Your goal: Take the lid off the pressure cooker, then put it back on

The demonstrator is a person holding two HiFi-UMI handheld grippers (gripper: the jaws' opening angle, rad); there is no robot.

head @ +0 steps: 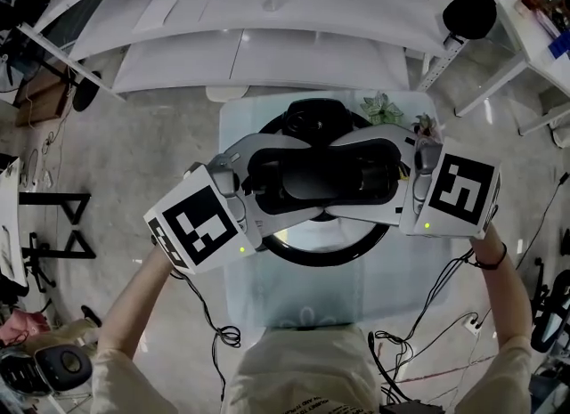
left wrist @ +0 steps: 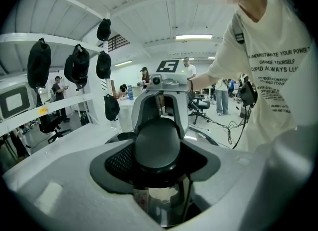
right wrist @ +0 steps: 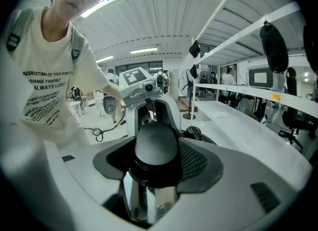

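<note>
Here the left gripper (head: 289, 179) and right gripper (head: 361, 179) face each other, each clamped on one end of the black handle (left wrist: 158, 145). Its long axis runs between them across the lid (head: 313, 120), which sits on the cooker (head: 321, 256)

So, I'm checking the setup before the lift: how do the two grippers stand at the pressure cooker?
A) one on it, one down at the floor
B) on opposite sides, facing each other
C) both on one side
B: the left gripper and right gripper reach in from opposite sides of the pressure cooker, each with a black handle between its jaws.
</note>
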